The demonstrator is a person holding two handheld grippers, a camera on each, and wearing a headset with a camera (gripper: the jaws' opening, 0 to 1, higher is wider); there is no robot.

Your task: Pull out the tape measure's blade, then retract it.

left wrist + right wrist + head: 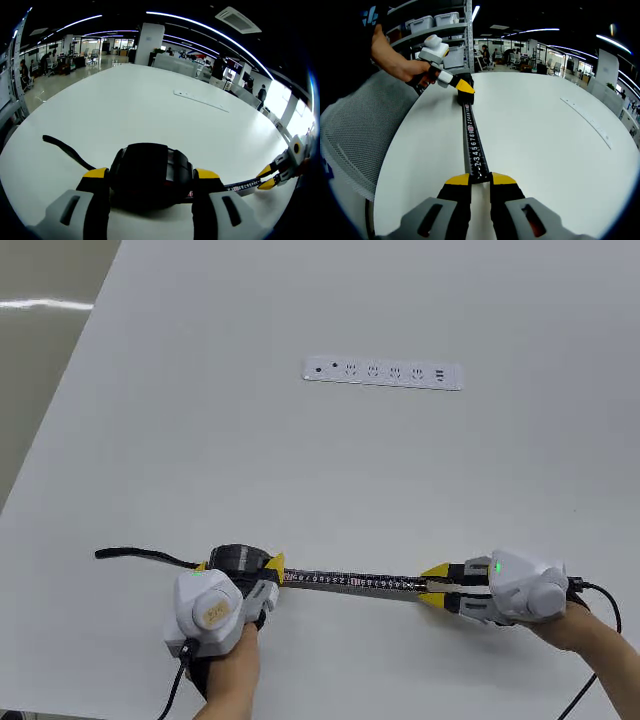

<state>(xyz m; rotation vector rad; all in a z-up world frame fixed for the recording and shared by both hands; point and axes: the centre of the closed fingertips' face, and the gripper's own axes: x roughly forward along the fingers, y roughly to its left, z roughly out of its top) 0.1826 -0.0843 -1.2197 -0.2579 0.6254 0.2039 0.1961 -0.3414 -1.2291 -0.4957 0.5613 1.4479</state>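
Left gripper [151, 175] clamps the round black tape-measure case [236, 558]; right gripper [480, 179] pinches its extended black blade [471, 142] (white numerals).

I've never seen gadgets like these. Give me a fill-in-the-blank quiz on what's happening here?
The left gripper is shut on the tape measure's ____. The right gripper pinches the end of its ____. Farther off on the white table lies a ____ strip.
Missing: case; blade; power.

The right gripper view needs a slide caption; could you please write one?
Right gripper pinches the extended blade, which runs across the table to the left gripper.
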